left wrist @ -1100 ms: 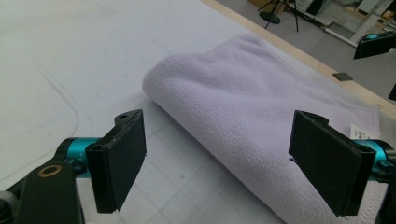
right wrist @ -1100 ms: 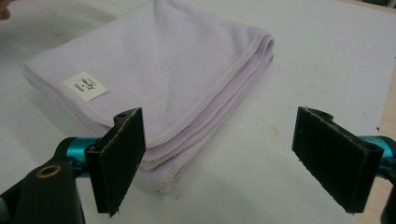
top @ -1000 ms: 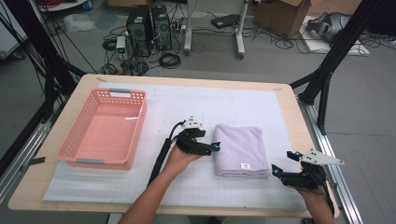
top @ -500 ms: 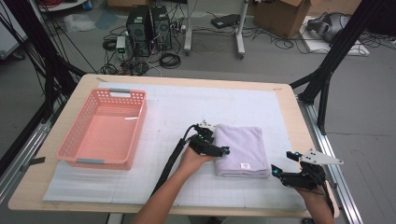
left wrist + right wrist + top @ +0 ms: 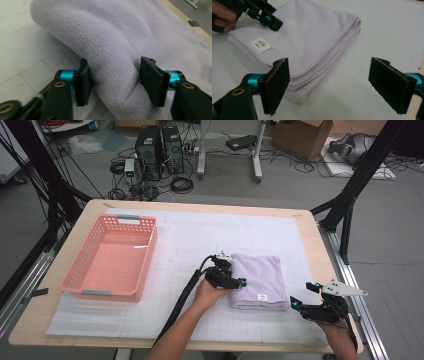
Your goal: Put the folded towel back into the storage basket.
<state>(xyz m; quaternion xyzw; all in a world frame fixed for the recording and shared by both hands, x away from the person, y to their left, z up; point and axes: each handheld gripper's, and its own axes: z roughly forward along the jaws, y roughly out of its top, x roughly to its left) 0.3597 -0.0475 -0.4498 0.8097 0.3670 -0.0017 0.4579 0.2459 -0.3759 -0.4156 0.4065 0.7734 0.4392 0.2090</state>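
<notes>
Folded lilac towel (image 5: 257, 280): lies on the white gridded mat (image 5: 200, 240), right of centre on the wooden table (image 5: 310, 240).

Left gripper (image 5: 235, 281): at the towel's left folded edge; jaws have just been closing and now pinch a raised roll of the cloth between both pads, seen close in the left gripper view (image 5: 113, 82).

Right gripper (image 5: 300, 295): near the table's front right corner, just beside the towel's corner, jaws wide apart with nothing between them.

Pink plastic basket (image 5: 112, 256): well apart at the left, empty.

White label (image 5: 260, 44): the right gripper view shows it sewn on the towel, with stacked hemmed layers.

Floor beyond: computer towers (image 5: 159, 147), cables.
</notes>
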